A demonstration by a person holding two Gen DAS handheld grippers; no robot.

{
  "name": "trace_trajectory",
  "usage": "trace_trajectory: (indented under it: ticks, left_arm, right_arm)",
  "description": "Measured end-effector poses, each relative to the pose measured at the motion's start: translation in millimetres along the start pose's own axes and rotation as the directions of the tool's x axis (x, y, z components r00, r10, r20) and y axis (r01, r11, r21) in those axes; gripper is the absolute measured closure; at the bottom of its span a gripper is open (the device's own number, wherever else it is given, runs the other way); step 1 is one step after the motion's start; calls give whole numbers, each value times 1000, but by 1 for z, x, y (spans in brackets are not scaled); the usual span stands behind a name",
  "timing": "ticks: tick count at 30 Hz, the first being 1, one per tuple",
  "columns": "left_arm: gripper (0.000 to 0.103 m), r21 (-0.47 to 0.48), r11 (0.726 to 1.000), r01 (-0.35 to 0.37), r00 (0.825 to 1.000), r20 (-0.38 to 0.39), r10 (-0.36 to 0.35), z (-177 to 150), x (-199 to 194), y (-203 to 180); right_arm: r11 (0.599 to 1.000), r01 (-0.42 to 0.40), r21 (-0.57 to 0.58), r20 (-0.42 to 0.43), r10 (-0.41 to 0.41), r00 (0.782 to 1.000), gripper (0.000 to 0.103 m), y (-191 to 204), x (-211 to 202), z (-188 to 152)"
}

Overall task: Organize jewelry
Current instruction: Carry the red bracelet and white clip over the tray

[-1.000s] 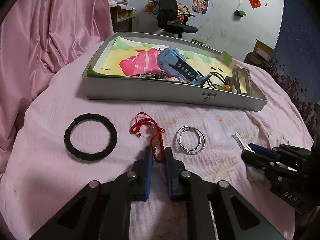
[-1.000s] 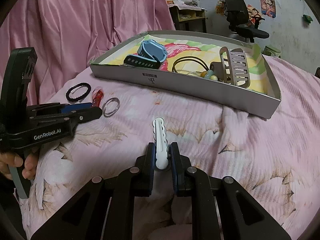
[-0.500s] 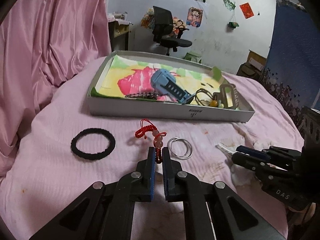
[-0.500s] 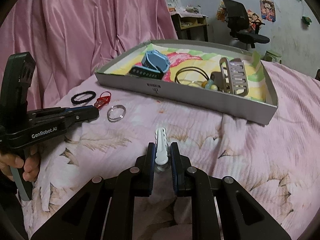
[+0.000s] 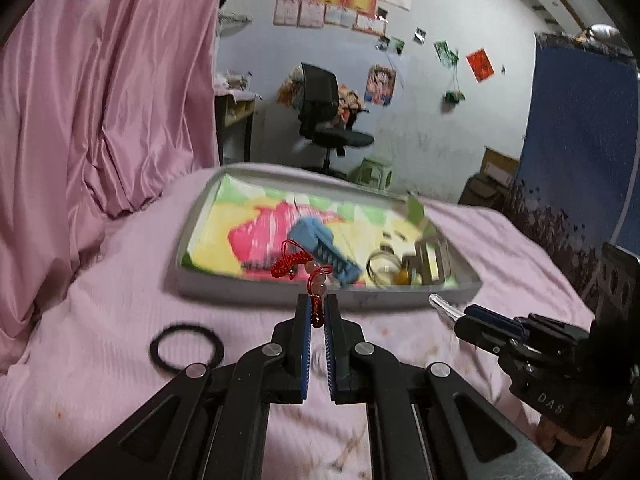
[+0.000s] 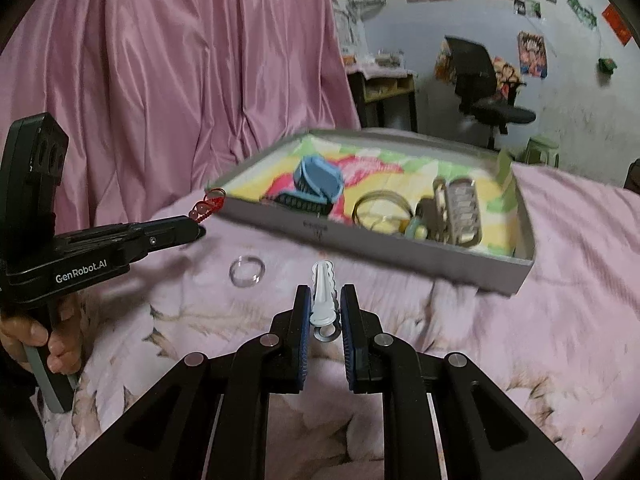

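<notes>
My left gripper [image 5: 317, 314] is shut on a red cord bracelet with pale beads [image 5: 308, 270] and holds it in the air before the grey tray [image 5: 260, 290]. It also shows in the right wrist view [image 6: 208, 206], held by the left gripper [image 6: 196, 230]. My right gripper [image 6: 325, 306] is shut on a white hair clip [image 6: 324, 292] above the pink bedding; it shows at the right of the left wrist view [image 5: 460, 318]. The tray [image 6: 400, 250] holds a blue watch [image 6: 316, 180], thin bangles [image 6: 380, 208] and a grey clip [image 6: 460, 210].
A black hair tie [image 5: 186, 346] lies on the bed at the left. Silver rings [image 6: 247, 270] lie on the bedding before the tray. A pink curtain [image 5: 100, 80] hangs at the left. A desk and an office chair [image 5: 324, 120] stand behind.
My left gripper has lifted the red bracelet off the bed and carried it up toward the tray. My right gripper has risen with the white clip still in it.
</notes>
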State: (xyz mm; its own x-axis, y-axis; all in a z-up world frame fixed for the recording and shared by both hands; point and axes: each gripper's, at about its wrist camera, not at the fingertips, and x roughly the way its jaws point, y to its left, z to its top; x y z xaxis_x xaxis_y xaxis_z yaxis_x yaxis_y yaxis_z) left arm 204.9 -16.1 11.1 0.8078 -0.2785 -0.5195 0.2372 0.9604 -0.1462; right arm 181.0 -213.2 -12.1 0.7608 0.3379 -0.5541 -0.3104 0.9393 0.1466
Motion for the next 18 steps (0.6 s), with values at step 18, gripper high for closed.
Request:
trace_trajectory:
  ticks: [18]
  left_arm:
    - [96, -115, 992, -43, 994, -105, 31, 35, 83, 22]
  right_arm:
    - [994, 97, 43, 165, -103, 981, 90, -23, 34, 57]
